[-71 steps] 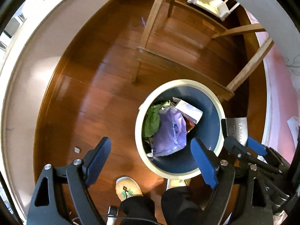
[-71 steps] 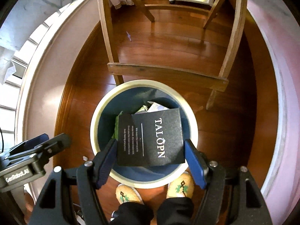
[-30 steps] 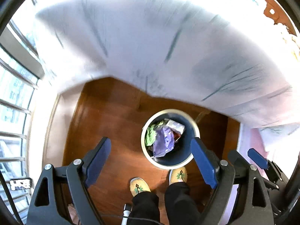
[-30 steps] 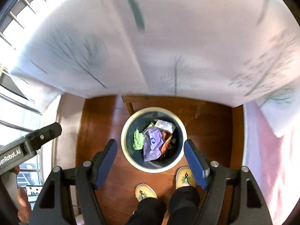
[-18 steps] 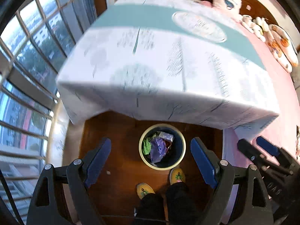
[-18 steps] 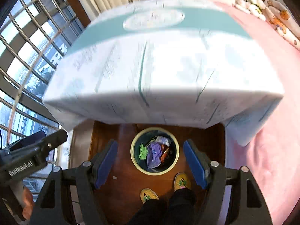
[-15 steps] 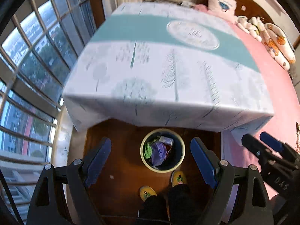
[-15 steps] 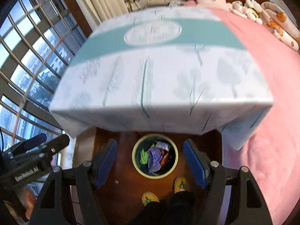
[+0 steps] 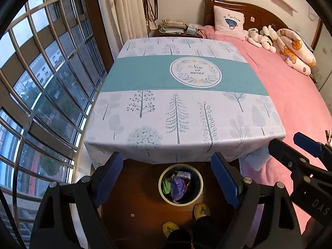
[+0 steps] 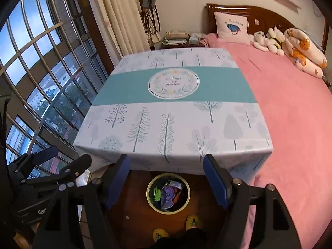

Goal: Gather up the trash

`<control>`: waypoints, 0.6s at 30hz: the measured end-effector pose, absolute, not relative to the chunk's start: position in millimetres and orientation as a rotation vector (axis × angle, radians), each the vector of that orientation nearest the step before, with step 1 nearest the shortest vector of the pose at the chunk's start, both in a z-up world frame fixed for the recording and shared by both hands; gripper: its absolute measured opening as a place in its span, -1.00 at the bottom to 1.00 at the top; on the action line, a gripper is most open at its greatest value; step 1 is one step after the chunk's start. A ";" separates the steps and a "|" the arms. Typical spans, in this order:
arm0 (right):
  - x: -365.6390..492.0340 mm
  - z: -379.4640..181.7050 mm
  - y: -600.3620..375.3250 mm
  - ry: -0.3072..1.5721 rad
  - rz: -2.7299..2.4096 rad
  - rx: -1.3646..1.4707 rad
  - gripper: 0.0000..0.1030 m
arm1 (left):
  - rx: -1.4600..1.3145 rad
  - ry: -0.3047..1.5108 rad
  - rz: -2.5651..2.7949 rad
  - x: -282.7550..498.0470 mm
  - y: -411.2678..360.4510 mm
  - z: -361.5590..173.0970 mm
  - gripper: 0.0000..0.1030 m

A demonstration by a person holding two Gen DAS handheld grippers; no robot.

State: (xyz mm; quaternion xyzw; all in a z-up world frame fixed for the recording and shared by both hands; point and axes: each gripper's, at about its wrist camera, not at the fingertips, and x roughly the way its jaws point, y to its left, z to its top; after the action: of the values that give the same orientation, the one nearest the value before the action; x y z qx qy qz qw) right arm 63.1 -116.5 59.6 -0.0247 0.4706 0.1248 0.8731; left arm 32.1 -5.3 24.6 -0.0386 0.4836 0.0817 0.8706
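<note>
A round dark-blue bin with a cream rim [image 9: 164, 195] [image 10: 149, 202] stands on the wooden floor below the table's near edge, holding purple, green and white trash [image 9: 176, 188] [image 10: 168, 195]. My left gripper [image 9: 167, 178] hangs high above it, open, with nothing between its blue pads. My right gripper [image 10: 167, 178] is likewise open and empty, well above the bin. Each gripper shows at the edge of the other's view: the right one [image 9: 298, 157], the left one [image 10: 54, 166].
A table under a white-and-teal tree-print cloth [image 9: 182, 95] [image 10: 172, 108] fills the middle. A pink bed [image 9: 290, 87] with cushions and soft toys lies right of it. Barred windows [image 9: 41, 83] run along the left. A person's feet in yellow slippers [image 9: 202, 210] stand by the bin.
Both grippers have risen from just above the bin to above table height. The right gripper let go of the black booklet. The bin now looks small and the whole tabletop shows.
</note>
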 end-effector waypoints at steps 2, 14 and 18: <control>62.0 60.7 -115.1 0.981 0.262 -0.052 0.42 | -0.076 1.005 0.172 29.7 -8.0 25.5 0.66; 56.6 62.7 -117.5 0.974 0.245 -0.036 0.43 | -0.054 0.978 0.170 29.2 -10.7 34.2 0.66; 56.3 64.4 -119.2 0.961 0.239 -0.034 0.43 | -0.042 0.969 0.163 30.5 -13.5 36.1 0.66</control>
State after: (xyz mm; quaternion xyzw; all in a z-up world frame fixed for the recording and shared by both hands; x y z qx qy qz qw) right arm 56.3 -119.2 64.4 -0.0165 0.4613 0.1144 0.8797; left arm 30.5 -13.5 36.1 -0.0201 0.4652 0.0782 0.8815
